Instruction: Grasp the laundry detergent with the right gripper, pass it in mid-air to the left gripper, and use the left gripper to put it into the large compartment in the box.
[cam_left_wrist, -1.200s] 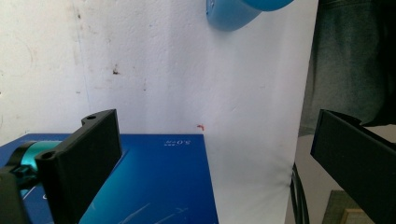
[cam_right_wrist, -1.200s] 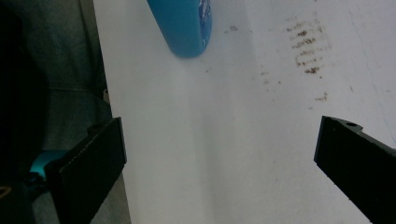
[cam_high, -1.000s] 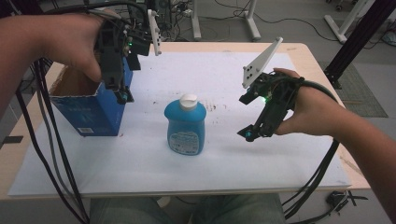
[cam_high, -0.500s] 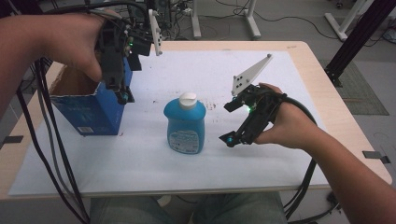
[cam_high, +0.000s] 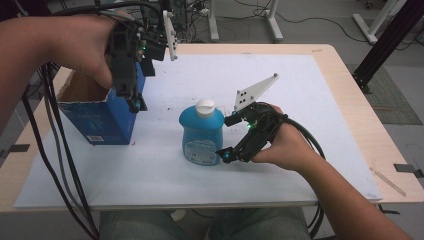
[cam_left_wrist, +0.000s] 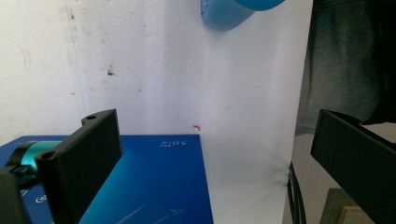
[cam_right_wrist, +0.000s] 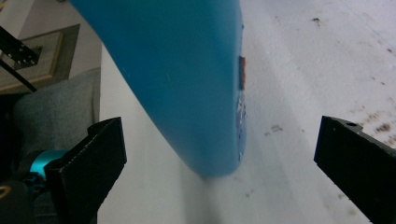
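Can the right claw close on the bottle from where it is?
Probably yes. The right claw is open beside the bottle, whose base sits between its jaws in the right gripper view, with nothing in between.

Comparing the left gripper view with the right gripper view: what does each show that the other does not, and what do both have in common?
The left gripper view alone has the blue box, with the left tool open above it. The right gripper view alone has the label edge on the blue bottle, close up between the open right tool jaws, not gripped. Both share the bottle, the white table cover and grey trousers.
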